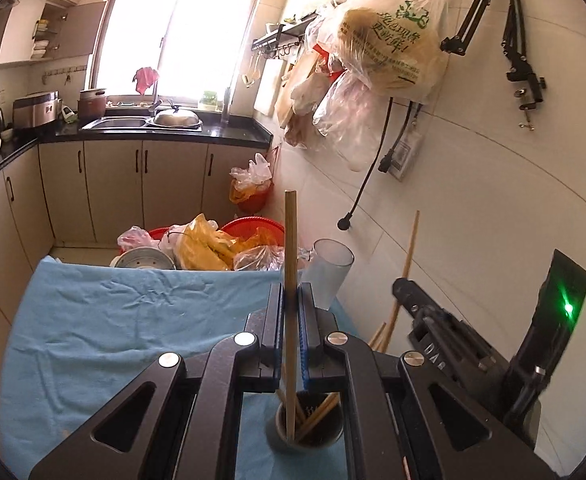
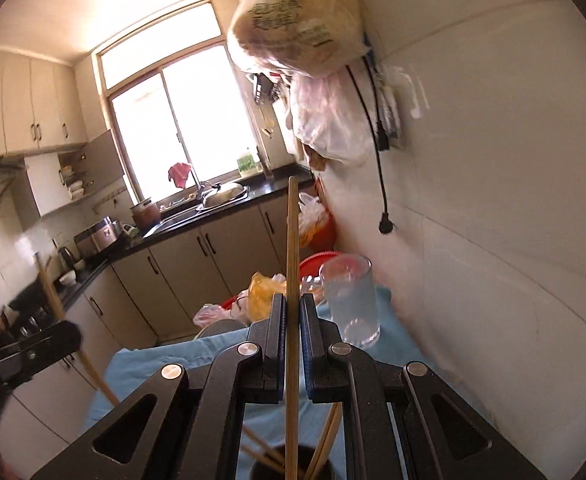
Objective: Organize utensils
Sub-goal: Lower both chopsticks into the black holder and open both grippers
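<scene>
Taking the dark round holder cup [image 1: 305, 430] on the wrinkled light-blue cloth [image 1: 113, 320] as the landmark, the scene reads from left to right.

Directly above the cup, the left gripper [image 1: 291, 300] has its blue-padded jaws pressed onto one pale wooden chopstick [image 1: 291, 248]. The stick stands upright with its lower end inside the cup, which looks like a grip suited to lifting it straight out or lowering it in; I cannot tell which.

To the right of the cup, the right gripper [image 2: 291, 312] likewise pinches one long wooden chopstick [image 2: 292, 240], held upright with its lower end reaching down to the cup's mouth.

Beyond the cup and to its right, a clear empty drinking glass [image 1: 330, 270] stands on the cloth near the white tiled wall [image 1: 473, 200], probably the other container for sorting.

By count: two grippers, two held chopsticks, one dark cup, one glass. Several more chopsticks lean loose in the cup, at least four; the exact number is hidden by the gripper bodies.
</scene>
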`<state>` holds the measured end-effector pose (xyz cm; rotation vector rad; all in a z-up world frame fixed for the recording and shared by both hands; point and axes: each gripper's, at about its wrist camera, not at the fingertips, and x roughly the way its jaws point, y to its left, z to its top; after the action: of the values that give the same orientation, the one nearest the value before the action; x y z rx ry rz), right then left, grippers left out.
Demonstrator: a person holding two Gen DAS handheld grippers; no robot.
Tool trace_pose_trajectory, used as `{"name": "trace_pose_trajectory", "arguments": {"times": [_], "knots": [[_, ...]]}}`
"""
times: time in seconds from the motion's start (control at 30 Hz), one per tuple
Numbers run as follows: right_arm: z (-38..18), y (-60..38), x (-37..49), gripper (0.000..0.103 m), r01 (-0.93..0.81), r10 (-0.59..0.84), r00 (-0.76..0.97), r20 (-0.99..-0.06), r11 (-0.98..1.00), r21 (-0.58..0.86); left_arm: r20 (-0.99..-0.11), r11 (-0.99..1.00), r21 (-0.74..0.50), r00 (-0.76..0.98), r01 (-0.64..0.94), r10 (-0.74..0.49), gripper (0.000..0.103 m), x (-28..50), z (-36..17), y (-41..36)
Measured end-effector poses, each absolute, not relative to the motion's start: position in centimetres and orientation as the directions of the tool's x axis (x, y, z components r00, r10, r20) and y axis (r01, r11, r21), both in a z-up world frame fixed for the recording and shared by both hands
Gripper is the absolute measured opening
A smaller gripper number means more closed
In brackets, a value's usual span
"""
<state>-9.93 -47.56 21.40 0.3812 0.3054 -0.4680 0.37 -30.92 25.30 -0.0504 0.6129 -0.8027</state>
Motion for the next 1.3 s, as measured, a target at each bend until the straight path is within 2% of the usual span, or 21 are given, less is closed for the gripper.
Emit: {"name": "trace_pose_trajectory", "arguments": {"times": [0.17, 0.43, 1.3], "knots": [[20.2, -46.9, -8.6, 0.007, 0.469, -0.382, 0.857, -0.346, 0.857, 0.214, -0.495, 0.699, -0.292, 0.522, 0.653, -0.694, 0.006, 0.9, 23.0, -32.0], [17.8, -48.0, -7.5, 0.007, 0.437, -0.339, 0.858, -0.385, 0.876, 0.205, -0.512, 0.706, -0.28, 0.521, 0.65, -0.683, 0.006, 0.9, 20.7, -32.3], [15.9, -47.8, -11.1, 0.008, 0.445, -0.295, 0.808, -0.511, 0.873, 0.201, -0.574, 0.706, -0.253, 0.484, 0.662, -0.66, 0.006, -0.6, 18.9, -32.0]]}}
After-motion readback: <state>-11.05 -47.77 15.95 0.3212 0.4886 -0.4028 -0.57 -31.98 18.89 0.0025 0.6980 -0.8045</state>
